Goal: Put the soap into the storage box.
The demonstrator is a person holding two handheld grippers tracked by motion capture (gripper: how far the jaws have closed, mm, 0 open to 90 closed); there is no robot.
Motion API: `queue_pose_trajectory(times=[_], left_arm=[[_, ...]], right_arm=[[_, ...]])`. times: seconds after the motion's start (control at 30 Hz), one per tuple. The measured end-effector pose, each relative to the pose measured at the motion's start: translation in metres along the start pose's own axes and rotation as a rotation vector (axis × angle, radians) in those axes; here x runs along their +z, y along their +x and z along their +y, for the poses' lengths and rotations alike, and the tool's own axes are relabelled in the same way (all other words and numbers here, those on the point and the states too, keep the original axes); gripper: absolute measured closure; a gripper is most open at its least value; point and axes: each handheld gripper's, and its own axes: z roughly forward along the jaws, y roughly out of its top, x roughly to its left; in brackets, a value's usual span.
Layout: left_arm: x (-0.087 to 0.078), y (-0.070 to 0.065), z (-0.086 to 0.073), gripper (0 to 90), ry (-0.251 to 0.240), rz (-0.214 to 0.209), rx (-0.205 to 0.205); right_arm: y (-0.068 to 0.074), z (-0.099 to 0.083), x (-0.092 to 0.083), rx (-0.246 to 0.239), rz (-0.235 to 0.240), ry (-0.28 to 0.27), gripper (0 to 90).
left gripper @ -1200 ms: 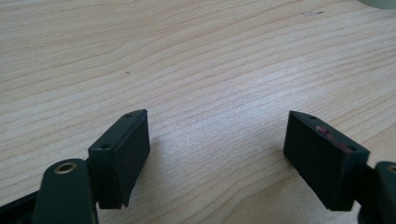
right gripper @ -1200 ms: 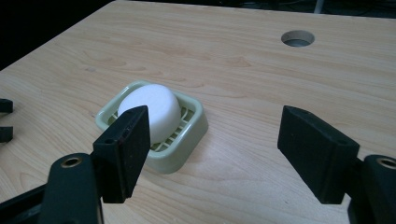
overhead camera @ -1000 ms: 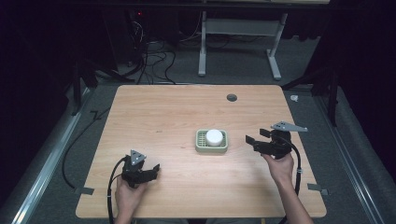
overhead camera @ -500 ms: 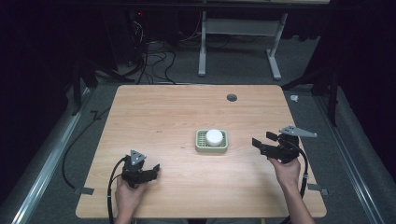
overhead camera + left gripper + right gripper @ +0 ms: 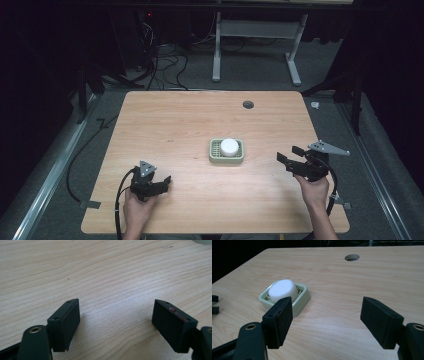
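The white puck (image 5: 230,147) sits in the green slatted dish (image 5: 226,157), a little toward my edge from the middle of the table (image 5: 165,125), and in my right gripper view it rises well above the dish's rim. I judge the chief risk is that the dish is light and loose on the wood: if I come in low, a pad will catch the rim instead of the puck and shove or tip the whole thing. The puck looks smooth and rounded, so a pinch high on its edge could squirt it out.

My right gripper (image 5: 291,156) hangs near the right edge, aimed at the dish but well apart from it, jaws apart with nothing between them. My left gripper (image 5: 162,182) rests low over the wood near the front left corner, jaws wide apart and empty, just above bare grain.
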Motion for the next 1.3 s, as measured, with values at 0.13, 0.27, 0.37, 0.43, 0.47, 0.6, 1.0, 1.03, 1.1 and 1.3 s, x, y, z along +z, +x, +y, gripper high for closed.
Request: queue_pose_trajectory(times=[0.13,0.27,0.37,0.43,0.47,0.6,1.0,1.03,1.1,1.3], left_arm=[[0.0,0.0,0.0,23.0,0.0,0.0,0.0],[0.0,0.0,0.0,23.0,0.0,0.001,0.0],[0.0,0.0,0.0,23.0,0.0,0.001,0.0],[0.0,0.0,0.0,23.0,0.0,0.0,0.0],[0.0,0.0,0.0,23.0,0.0,0.0,0.0],[0.0,0.0,0.0,23.0,0.0,0.001,0.0],[0.0,0.0,0.0,23.0,0.0,0.0,0.0],[0.0,0.0,0.0,23.0,0.0,0.001,0.0],[0.0,0.0,0.0,23.0,0.0,0.0,0.0],[0.0,0.0,0.0,23.0,0.0,0.0,0.0]], right_arm=[[-0.001,-0.004,-0.003,0.002,-0.003,-0.001,26.8],[-0.003,-0.008,-0.004,0.011,-0.003,0.004,26.8],[-0.003,-0.011,-0.003,0.01,0.001,0.009,26.9],[-0.003,-0.013,-0.003,0.012,0.0,0.015,26.9],[-0.003,-0.014,-0.003,0.016,0.0,0.016,26.9],[-0.003,-0.017,-0.003,0.018,0.001,0.016,26.9],[-0.006,-0.032,-0.002,0.033,-0.011,0.038,27.3],[-0.006,-0.032,-0.002,0.033,-0.011,0.038,27.3],[-0.006,-0.035,-0.001,0.032,-0.016,0.042,27.5],[-0.007,-0.042,0.001,0.044,-0.018,0.057,27.8]])
